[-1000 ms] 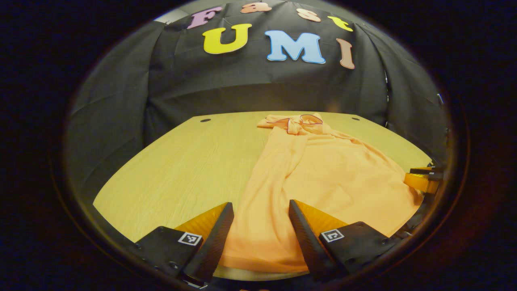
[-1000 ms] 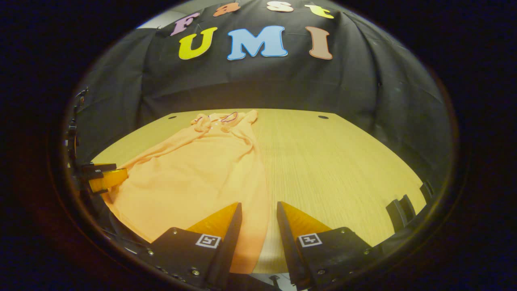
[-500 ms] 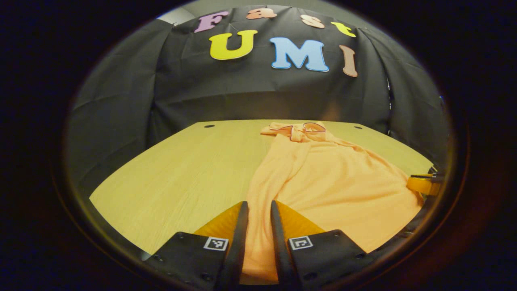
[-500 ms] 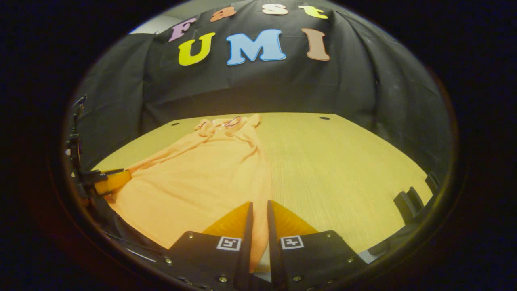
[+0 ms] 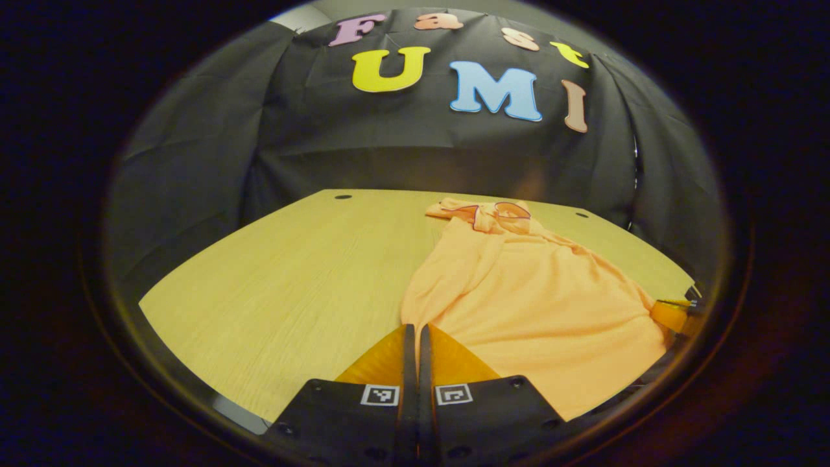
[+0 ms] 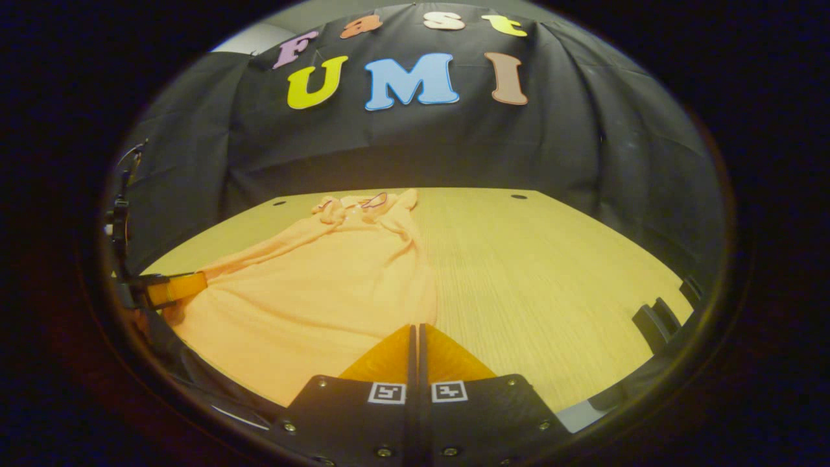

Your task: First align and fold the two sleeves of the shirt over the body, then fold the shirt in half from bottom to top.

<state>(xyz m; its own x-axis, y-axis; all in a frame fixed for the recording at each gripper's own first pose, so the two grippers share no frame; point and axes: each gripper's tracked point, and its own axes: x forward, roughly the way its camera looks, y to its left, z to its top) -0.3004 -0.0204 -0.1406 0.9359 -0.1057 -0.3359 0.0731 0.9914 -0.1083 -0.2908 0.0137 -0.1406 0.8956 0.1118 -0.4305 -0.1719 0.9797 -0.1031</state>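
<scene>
An orange shirt (image 5: 525, 298) lies lengthwise on the wooden table (image 5: 292, 279), its dark-trimmed collar (image 5: 496, 214) at the far end and its sleeves gathered in over the body. My left gripper (image 5: 413, 329) is shut on the near left corner of the hem. In the right gripper view the shirt (image 6: 311, 292) spreads to the left, with its collar (image 6: 363, 202) far off. My right gripper (image 6: 415, 329) is shut on the hem's near right corner. Each gripper shows at the edge of the other's view: the right gripper (image 5: 671, 312) and the left gripper (image 6: 172, 288).
The table (image 6: 551, 272) has bare wood to the right of the shirt in the right gripper view. Small dark holes (image 5: 343, 196) (image 6: 518, 196) mark its far corners. A dark bracket-like object (image 6: 655, 321) sits at the table's near right edge. Black cloth walls the booth behind.
Both grippers went from open, astride the shirt's hem, to shut on it. The fabric near the hem has drawn together and both views have risen slightly.
</scene>
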